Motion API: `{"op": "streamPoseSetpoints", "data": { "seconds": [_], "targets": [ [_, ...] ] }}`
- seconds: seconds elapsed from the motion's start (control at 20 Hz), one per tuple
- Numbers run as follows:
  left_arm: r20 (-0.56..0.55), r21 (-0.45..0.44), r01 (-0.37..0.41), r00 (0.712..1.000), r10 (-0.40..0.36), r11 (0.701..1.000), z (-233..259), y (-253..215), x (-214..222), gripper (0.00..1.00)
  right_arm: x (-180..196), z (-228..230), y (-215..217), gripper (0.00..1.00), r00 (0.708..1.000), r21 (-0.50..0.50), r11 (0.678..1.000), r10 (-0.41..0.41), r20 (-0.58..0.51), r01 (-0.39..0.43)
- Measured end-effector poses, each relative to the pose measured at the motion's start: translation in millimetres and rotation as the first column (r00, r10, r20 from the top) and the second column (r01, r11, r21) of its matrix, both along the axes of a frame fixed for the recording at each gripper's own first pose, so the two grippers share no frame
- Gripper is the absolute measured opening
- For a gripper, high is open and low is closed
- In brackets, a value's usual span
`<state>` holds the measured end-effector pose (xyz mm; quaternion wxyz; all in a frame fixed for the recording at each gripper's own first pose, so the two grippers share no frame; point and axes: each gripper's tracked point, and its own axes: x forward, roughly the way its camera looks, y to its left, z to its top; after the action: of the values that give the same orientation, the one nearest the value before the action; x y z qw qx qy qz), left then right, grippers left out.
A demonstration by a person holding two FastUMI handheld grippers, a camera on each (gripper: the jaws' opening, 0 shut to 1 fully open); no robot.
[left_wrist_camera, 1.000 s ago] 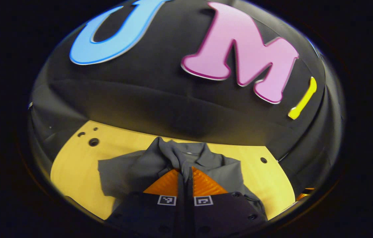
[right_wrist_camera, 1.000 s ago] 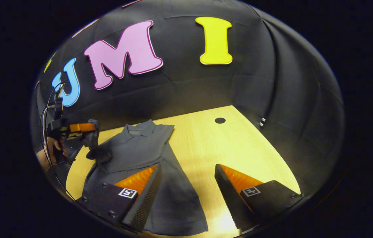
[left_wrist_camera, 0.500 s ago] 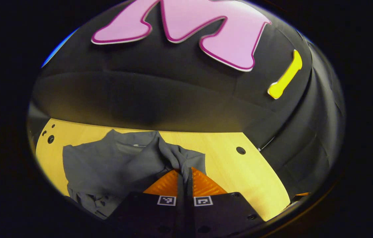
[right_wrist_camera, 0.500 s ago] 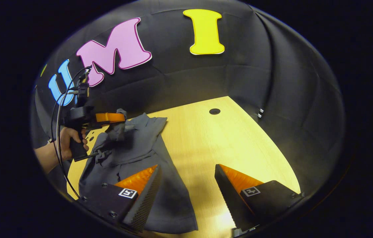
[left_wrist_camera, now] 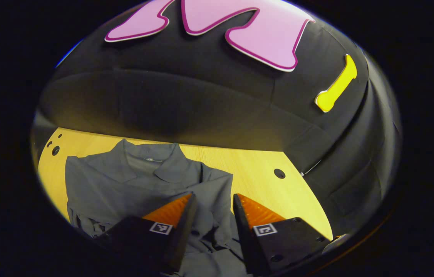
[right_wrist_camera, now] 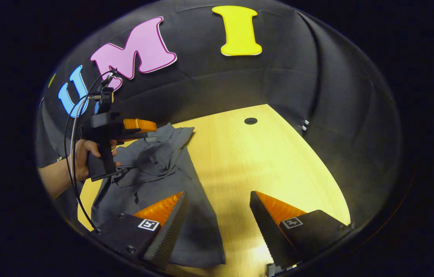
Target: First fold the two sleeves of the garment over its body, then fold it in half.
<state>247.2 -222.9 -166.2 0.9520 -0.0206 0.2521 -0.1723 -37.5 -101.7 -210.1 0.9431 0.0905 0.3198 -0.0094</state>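
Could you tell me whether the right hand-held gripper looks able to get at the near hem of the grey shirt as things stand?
Probably yes: the right hand-held gripper is open, and the grey shirt has its hem lying flat on the table beside one finger, with nothing between.

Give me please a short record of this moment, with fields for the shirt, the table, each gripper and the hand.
shirt: grey shirt, collar at the far end, flat on the table, cloth bunched on its body
table: light wooden top with a round hole
left gripper: open above the shirt, holding nothing
right gripper: open, over the shirt's near edge and bare table
hand: grips the left gripper's handle
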Motion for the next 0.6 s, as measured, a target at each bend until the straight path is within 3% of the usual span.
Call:
{"op": "streamPoseSetpoints", "data": {
  "seconds": [0.05,0.1,0.15,0.35,0.6],
  "targets": [
    [0.007,0.001,0.002,1.000,-0.002,1.000,5,5,-6,0.75,-2,-2,4,0.99,1.000,0.001,1.000,0.010,-0.003,-0.010],
    [0.014,0.007,-0.002,1.000,0.002,1.000,10,13,-12,0.74,-3,-3,9,0.98,1.000,0.007,1.000,0.021,-0.007,-0.021],
    [0.025,0.017,-0.015,1.000,0.014,1.000,14,25,-20,0.92,-5,-7,14,0.98,0.999,0.015,0.999,0.034,-0.014,-0.034],
    [0.058,0.070,-0.075,0.996,0.071,0.995,23,92,-72,0.96,-14,-26,35,0.99,0.995,0.020,0.997,0.080,-0.057,-0.079],
    [0.012,0.175,-0.155,0.988,0.155,0.972,-7,206,-165,0.96,-37,-67,57,0.99,0.980,0.046,0.993,0.113,-0.165,-0.107]
  ]
}}
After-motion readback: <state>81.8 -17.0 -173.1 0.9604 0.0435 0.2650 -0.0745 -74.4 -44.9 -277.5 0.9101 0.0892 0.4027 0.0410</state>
